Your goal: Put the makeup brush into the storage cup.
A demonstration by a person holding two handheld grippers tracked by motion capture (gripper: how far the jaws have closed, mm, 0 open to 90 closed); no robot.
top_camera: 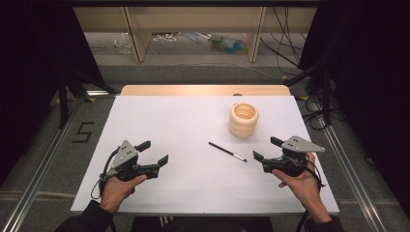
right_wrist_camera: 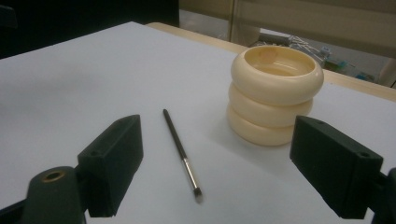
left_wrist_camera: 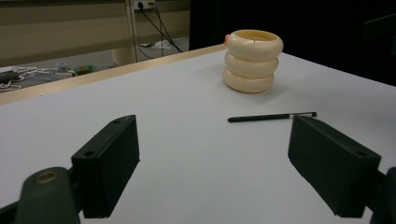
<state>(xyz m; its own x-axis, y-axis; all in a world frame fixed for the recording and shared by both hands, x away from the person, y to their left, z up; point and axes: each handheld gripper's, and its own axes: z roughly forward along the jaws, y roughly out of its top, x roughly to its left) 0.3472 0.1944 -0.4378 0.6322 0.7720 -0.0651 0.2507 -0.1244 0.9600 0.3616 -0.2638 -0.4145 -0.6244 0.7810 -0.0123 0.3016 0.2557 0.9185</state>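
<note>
White table (top_camera: 193,193) takes up most of the high view, with a tan wooden strip (top_camera: 203,90) along its far edge and grey floor (top_camera: 43,145) around it; a "5" mark (top_camera: 83,132) sits on the floor to the left. On the table, far right of centre, stands a cream holder (top_camera: 243,119) made of three stacked rings, upright, open at the top; also seen in the left gripper view (left_wrist_camera: 252,60) and the right gripper view (right_wrist_camera: 275,93). Left gripper (top_camera: 154,152) sits near the front left of the table, held in the person's left hand (top_camera: 118,189), jaws spread wide, nothing between them, pointing toward the middle of the table. Right gripper (top_camera: 268,149) sits near the front right, held in the right hand (top_camera: 300,182), jaws also spread wide and empty, pointing left toward the middle. Thin black pen (top_camera: 227,152) with a silver tip lies flat on the table between the two grippers, nearer the right one, just in front of the holder and not touching it. In the right gripper view the pen (right_wrist_camera: 182,154) lies ahead of the jaws, silver tip toward the camera, holder just beside it on the right. In the left gripper view the pen (left_wrist_camera: 271,117) lies crosswise, near the right-hand jaw, holder behind it.
</note>
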